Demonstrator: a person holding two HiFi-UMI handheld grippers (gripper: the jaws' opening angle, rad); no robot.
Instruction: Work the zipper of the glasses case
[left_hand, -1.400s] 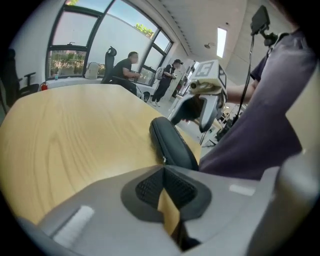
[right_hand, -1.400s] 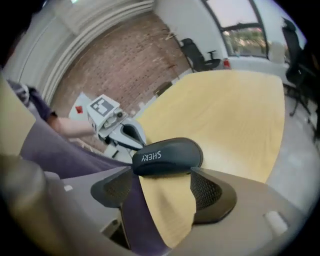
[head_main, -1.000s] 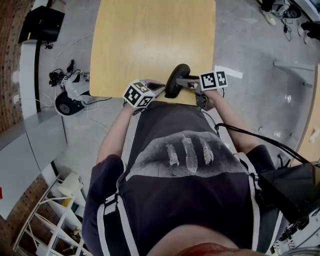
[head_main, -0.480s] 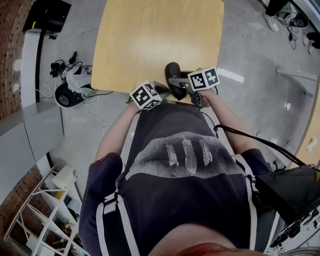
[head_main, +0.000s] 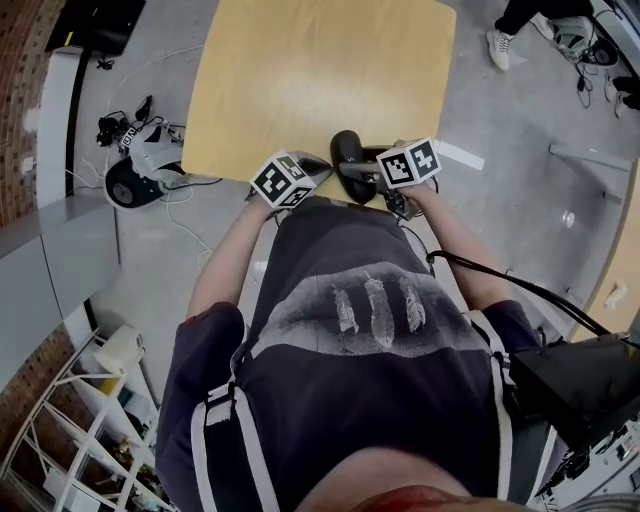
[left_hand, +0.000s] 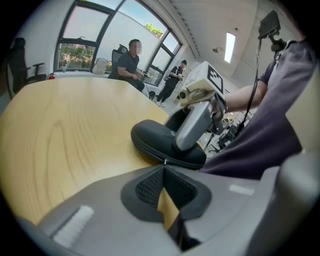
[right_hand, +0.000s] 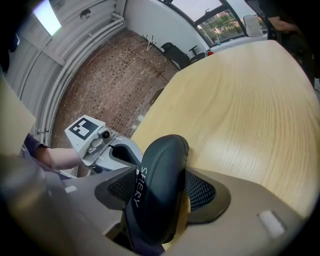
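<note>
A black zipped glasses case (head_main: 347, 158) stands on edge at the near edge of the wooden table (head_main: 310, 70). My right gripper (head_main: 354, 170) comes in from the right and is shut on it; the case (right_hand: 161, 180) fills the space between both ribbed pads. My left gripper (head_main: 320, 173) reaches the case from the left. In the left gripper view its jaws (left_hand: 164, 172) are shut, with the small metal zipper pull (left_hand: 165, 161) pinched at their tips, against the case's (left_hand: 152, 140) zipper seam. The right gripper's finger (left_hand: 194, 122) presses on the case.
Both grippers work right at the table's near edge, close to the person's torso. A wheeled device (head_main: 135, 185) with cables lies on the floor to the left, and white shelving (head_main: 90, 420) stands at lower left. Two people (left_hand: 127, 60) are beyond the table's far side.
The case has turned from a tilt toward the right to a more upright stand, and the right gripper with it has shifted slightly left. The left gripper stays at the case's left side.
</note>
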